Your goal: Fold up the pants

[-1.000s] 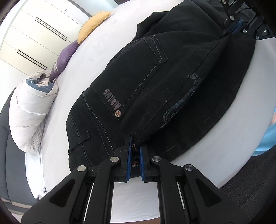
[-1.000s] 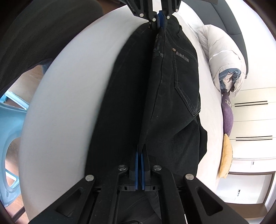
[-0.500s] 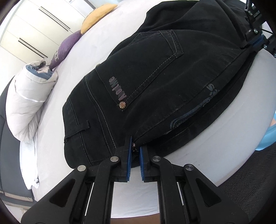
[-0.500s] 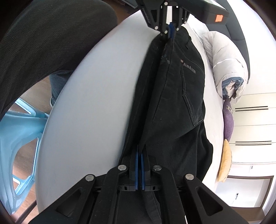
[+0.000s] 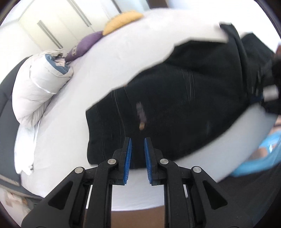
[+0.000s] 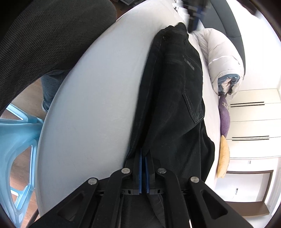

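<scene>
The black pants (image 5: pixel 184 105) lie folded lengthwise on the white bed (image 5: pixel 79 126), back pocket up. My left gripper (image 5: pixel 137 147) is open and empty, just above the waistband end of the pants. The view is motion-blurred. My right gripper (image 6: pixel 143 157) is shut on the fold of the pants (image 6: pixel 175 98) at the leg end, near the bed's edge. The left gripper shows blurred at the far end in the right wrist view (image 6: pixel 195 12), clear of the fabric.
A rolled white duvet (image 5: pixel 36 89), a purple pillow (image 5: pixel 84 45) and a yellow pillow (image 5: pixel 121 19) lie along the far side of the bed. White wardrobes (image 6: pixel 249 112) stand behind. A blue plastic chair (image 6: pixel 17 140) stands beside the bed.
My left gripper has opened, let go of the waistband and pulled back. The waistband end has dropped onto the bed. My right gripper stays shut on the pants.
</scene>
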A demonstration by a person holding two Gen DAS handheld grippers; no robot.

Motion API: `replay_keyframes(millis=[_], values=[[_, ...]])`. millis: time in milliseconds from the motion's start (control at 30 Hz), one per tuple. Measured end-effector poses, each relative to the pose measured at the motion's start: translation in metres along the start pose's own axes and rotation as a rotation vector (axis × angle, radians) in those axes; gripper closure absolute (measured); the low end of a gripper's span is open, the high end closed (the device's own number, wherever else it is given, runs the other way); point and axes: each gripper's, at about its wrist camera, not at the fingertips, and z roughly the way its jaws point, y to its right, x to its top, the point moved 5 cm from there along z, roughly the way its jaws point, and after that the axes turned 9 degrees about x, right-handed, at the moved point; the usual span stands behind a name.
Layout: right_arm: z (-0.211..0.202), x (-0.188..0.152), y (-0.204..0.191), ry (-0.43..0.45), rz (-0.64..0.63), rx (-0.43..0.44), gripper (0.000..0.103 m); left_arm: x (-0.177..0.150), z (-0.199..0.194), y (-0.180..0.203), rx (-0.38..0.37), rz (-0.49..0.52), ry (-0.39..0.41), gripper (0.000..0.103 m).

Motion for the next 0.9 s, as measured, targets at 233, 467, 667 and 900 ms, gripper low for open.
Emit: replay_keyframes(millis=[233,467,667,900], values=[[0.001,0.002,-0.004,-0.036,0.003,-0.041,0.096,0.044,0.034,0.028,-0.068,-0.052,-0.047,0.088],[-0.004,0.003,-0.007,-0.039,0.031,-0.058,0.096,0.023,0.085,0.054,-0.083,-0.011,-0.153,0.088],[0.000,0.004,-0.012,-0.063,0.009,-0.124,0.096,0.049,0.068,0.057,-0.025,0.024,-0.107,0.088],[-0.068,-0.040,0.029,0.125,0.432,-0.070,0.002,0.103,0.054,0.094,-0.097,0.022,-0.043,0.088]])
